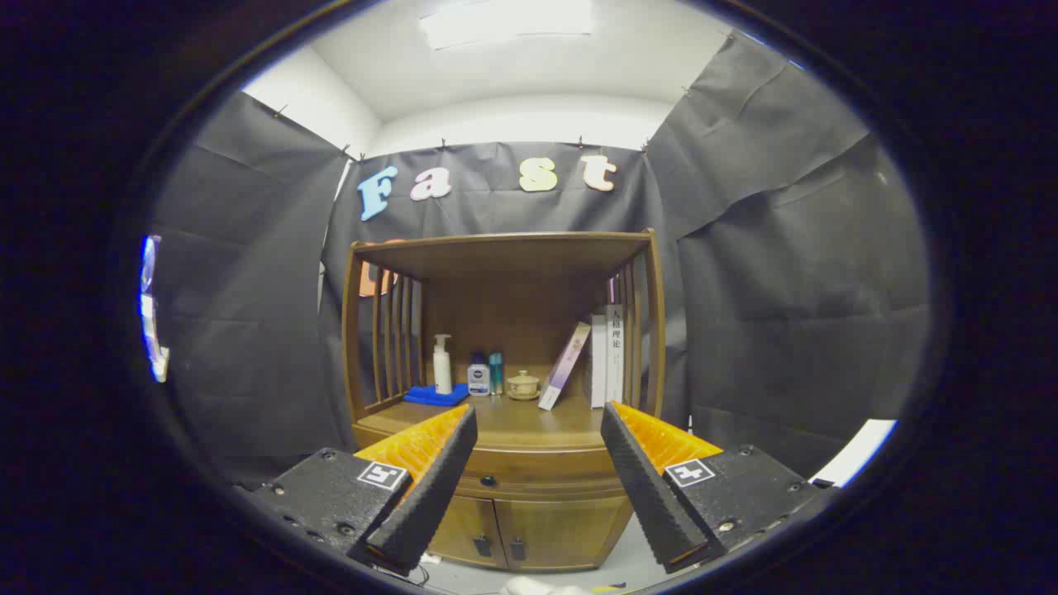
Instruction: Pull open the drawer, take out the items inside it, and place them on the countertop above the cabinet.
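Observation:
A brown wooden cabinet [529, 487] stands some way ahead against the booth wall. Its drawer [537, 479] is closed, with a small dark knob [488, 480] showing between my fingers. Above the drawer is the wooden countertop [529, 421], roofed by a slatted shelf frame. My gripper [539, 413] is open, fingers spread wide, nothing between them, held well short of the cabinet. What lies in the drawer is hidden.
On the countertop stand a white pump bottle [442, 364] on a blue cloth [434, 396], two small bottles [486, 374], a small lidded pot [523, 385], a leaning book [565, 366] and upright books [607, 355]. Two lower doors [517, 533] sit beneath the drawer.

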A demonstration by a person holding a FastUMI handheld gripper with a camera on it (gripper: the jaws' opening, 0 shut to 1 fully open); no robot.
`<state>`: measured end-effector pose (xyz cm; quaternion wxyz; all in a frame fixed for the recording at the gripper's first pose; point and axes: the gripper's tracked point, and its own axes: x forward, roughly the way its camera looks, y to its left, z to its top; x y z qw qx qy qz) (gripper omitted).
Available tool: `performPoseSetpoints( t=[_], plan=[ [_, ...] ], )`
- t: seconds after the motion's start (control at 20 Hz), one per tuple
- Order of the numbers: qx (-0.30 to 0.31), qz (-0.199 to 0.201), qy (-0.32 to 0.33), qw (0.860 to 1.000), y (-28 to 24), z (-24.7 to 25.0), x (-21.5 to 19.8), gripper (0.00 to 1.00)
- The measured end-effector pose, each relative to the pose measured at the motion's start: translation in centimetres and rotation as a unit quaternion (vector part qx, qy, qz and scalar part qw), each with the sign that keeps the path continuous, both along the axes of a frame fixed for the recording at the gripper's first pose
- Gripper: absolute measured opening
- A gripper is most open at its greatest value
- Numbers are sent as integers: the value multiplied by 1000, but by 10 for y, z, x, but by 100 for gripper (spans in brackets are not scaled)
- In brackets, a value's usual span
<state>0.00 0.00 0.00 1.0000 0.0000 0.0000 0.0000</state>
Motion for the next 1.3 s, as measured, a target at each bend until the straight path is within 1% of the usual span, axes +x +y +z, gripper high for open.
performPoseSetpoints(
  t=[0.1,0.35,0.75,0.9,1.15,1.3],
  plan=[
    [3,6,-7,1000,4,4,-1,99],
    [-11,8,-3,1000,7,3,-2,98],
    [-17,25,13,999,30,-21,12,98],
    [-23,30,27,999,40,-43,26,98],
    [-19,37,69,997,53,-95,53,99],
    [-15,27,76,997,50,-123,68,99]
  ],
)
